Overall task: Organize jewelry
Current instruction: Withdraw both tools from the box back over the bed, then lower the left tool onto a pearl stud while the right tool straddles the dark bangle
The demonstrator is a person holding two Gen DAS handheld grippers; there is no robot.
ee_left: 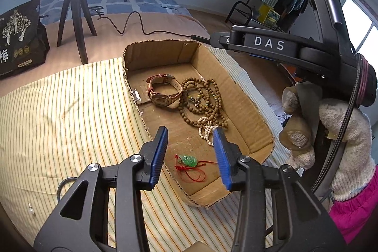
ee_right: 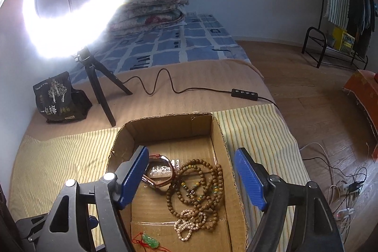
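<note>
Left gripper (ee_left: 190, 141) spread wide, empty, hovering over near end of cardboard box (ee_left: 250, 110); right gripper (ee_right: 189, 171) also spread, empty, above box middle.

Jewelry all inside box: jade pendant (ee_left: 188, 160) on red cord nearest, pearl strand (ee_left: 208, 131) beside wooden bead strands (ee_left: 205, 100), leather-strap watch (ee_left: 163, 91) further back. One small pearl piece (ee_left: 31, 211) lying loose on striped cloth (ee_left: 70, 110), outside box.

Likely handling: pendant light, hard, slick, prob. chips if dropped; better pinched by cord or across body. Beads limp, tangle-prone; lift by a bunched loop. Watch heavier, stiffer; grab strap.

Cloth over bed, soft and yielding underneath. Ring light (ee_right: 70, 4) on tripod, black snack bag (ee_right: 59, 96), folded quilts (ee_right: 156, 8), clothes rack (ee_right: 342, 4), wood floor w/ cables.
</note>
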